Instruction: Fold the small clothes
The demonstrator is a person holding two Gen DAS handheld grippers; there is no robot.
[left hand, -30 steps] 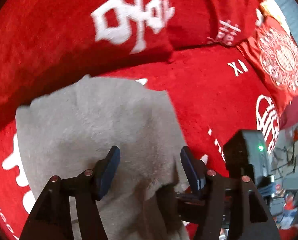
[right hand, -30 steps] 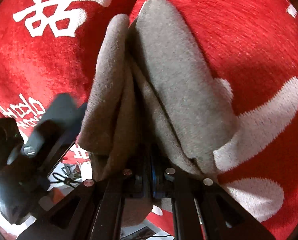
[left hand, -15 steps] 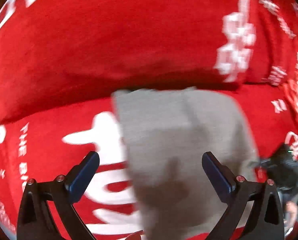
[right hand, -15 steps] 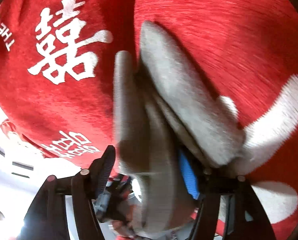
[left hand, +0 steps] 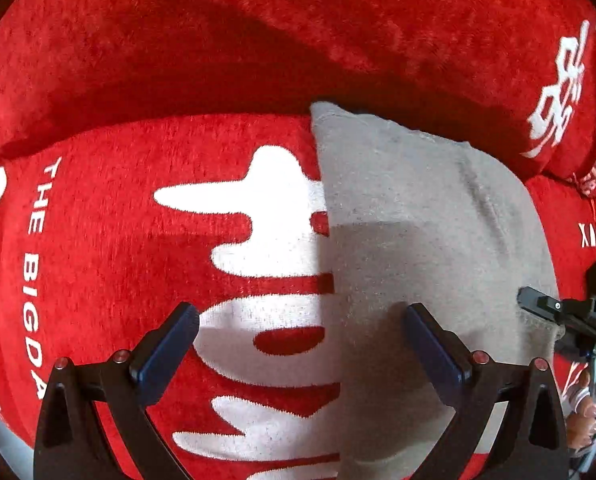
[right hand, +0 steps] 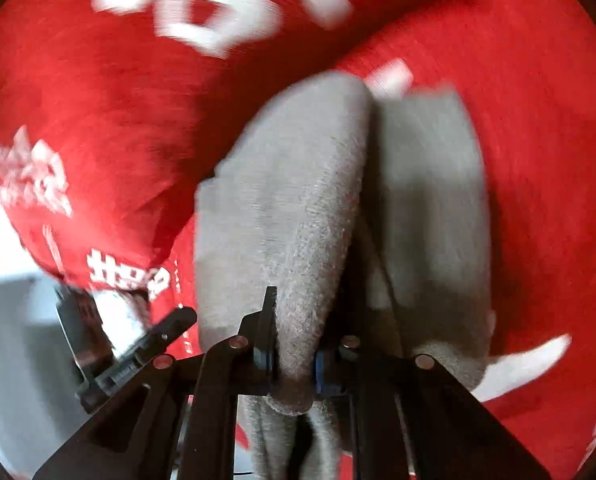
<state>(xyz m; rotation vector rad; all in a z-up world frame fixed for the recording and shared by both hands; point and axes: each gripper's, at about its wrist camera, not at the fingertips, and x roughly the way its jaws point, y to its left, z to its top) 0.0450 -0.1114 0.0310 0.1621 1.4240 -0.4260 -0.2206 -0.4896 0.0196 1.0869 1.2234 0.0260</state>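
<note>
A small grey fleece garment lies on a red blanket with white lettering, its straight left edge running down the middle of the left wrist view. My left gripper hangs open above that edge, one finger over the blanket and one over the cloth, with nothing gripped. In the right wrist view the grey garment rises in two folds. My right gripper is closing its jaws, and the blue pads pinch the near fold between them.
A rolled red blanket ridge crosses behind the garment. The right gripper's black body and a hand's fingertips show at the right edge of the left wrist view. A pale floor area lies beyond the blanket's left edge.
My left gripper opened wide and slid left across the garment to its edge. My right gripper let go of the cloth, then closed again on a fold of it.
</note>
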